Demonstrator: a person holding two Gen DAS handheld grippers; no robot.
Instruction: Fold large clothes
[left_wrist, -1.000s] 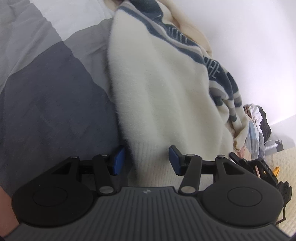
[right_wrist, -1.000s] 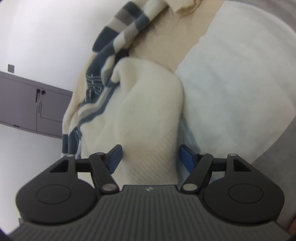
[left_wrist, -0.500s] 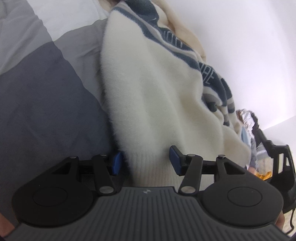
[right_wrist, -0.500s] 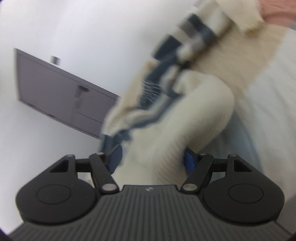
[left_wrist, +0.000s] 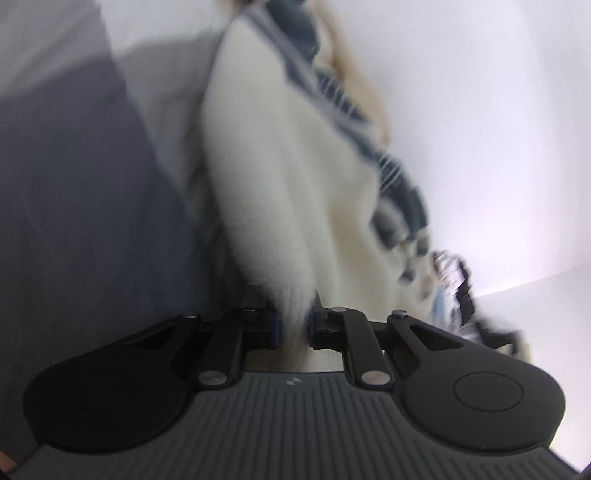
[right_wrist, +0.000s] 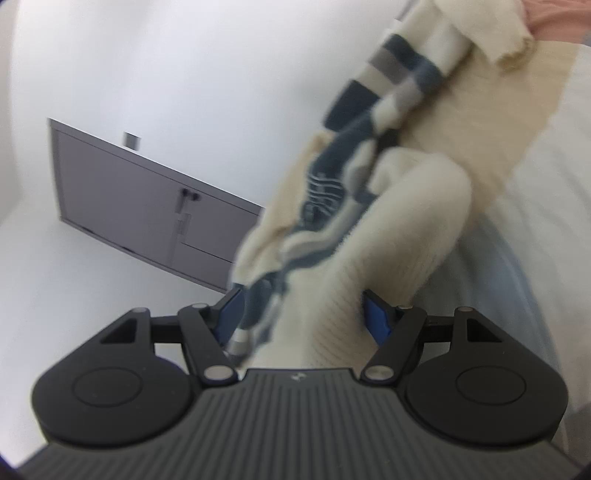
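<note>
Cream knit sweater (left_wrist: 295, 192) with navy stripes hangs over grey bedding (left_wrist: 81, 206). Left gripper (left_wrist: 293, 326) closing, pads pinching its hem. Right gripper (right_wrist: 301, 314) wide around bunched ribbed hem (right_wrist: 332, 325); contact unclear. Soft, bulky, floppy; judged best held by the hem

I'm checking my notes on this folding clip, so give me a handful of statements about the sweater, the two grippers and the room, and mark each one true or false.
1. The sweater is cream with dark blue stripes. True.
2. The left gripper has nothing between its jaws. False: its jaws are closing on a pinch of cream sweater fabric.
3. The right gripper has the sweater's ribbed edge between its blue pads. True.
4. A grey cabinet stands against the white wall in the right wrist view. True.
5. The sweater lies over a bright red cover. False: the bedding beside it is grey.
</note>
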